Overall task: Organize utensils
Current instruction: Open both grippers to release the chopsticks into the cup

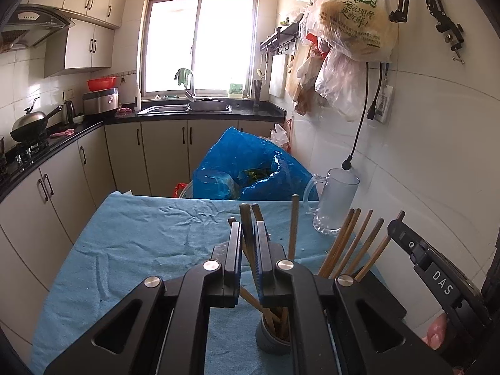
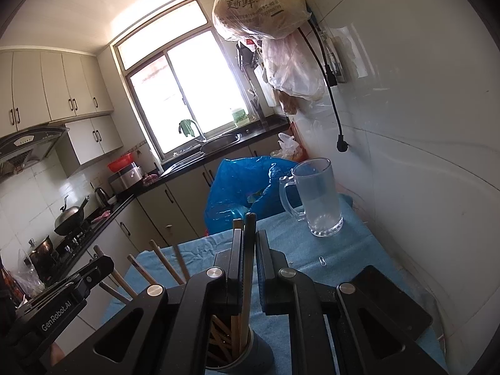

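Two grippers over a grey holder point(image 2: 240, 356) on the near blue tablecloth point(image 1: 140, 243) | left gripper point(image 1: 248, 228) clamped on chopsticks point(image 1: 247, 218) | right gripper point(image 2: 248, 234) clamped on chopsticks point(image 2: 248, 228) | glass mug point(image 2: 318, 197) far right.

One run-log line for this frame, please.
left gripper: shut on chopsticks | right gripper: shut on chopsticks | lower ends in grey holder | glass mug empty on blue cloth
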The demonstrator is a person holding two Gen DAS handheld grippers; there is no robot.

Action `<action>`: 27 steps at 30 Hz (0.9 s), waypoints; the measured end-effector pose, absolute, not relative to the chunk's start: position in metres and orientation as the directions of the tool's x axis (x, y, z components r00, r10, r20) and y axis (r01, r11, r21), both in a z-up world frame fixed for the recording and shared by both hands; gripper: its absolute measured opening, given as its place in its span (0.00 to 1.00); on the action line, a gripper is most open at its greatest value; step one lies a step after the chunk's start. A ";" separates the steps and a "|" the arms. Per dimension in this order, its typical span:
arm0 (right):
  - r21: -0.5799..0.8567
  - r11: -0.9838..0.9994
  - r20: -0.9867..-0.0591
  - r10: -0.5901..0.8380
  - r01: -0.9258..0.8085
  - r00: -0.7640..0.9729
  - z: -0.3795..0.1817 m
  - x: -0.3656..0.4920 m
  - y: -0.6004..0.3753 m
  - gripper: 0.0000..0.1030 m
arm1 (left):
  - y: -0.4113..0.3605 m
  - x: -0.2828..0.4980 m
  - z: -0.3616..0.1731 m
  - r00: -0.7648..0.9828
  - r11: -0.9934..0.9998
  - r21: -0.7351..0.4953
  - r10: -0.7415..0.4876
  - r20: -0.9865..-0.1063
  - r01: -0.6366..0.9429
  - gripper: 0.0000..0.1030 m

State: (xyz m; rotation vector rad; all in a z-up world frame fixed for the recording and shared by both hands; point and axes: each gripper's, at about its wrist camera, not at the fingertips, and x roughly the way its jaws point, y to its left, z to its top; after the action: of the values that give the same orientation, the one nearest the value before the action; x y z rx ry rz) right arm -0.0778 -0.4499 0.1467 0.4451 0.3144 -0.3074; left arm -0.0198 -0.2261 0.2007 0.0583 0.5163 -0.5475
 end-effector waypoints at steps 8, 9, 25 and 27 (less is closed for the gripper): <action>0.368 0.861 -0.363 -0.214 0.350 0.907 0.147 -0.076 -0.449 0.08 | -0.226 -0.019 0.199 0.735 0.859 -0.073 -0.474 -0.484 0.507 0.07; 0.369 0.861 -0.364 -0.212 0.350 0.907 0.147 -0.076 -0.449 0.08 | -0.226 -0.018 0.199 0.736 0.860 -0.073 -0.474 -0.484 0.505 0.07; 0.368 0.862 -0.354 -0.218 0.350 0.909 0.150 -0.081 -0.448 0.09 | -0.221 -0.018 0.197 0.739 0.865 -0.069 -0.464 -0.488 0.497 0.07; 0.365 0.863 -0.348 -0.220 0.348 0.911 0.152 -0.082 -0.447 0.09 | -0.221 -0.018 0.197 0.741 0.867 -0.070 -0.461 -0.488 0.494 0.07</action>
State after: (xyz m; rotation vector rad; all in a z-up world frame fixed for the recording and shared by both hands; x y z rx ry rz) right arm -0.0825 -0.4472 0.1518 0.4363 0.3027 -0.3026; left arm -0.0178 -0.2210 0.1971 0.0657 0.5175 -0.5240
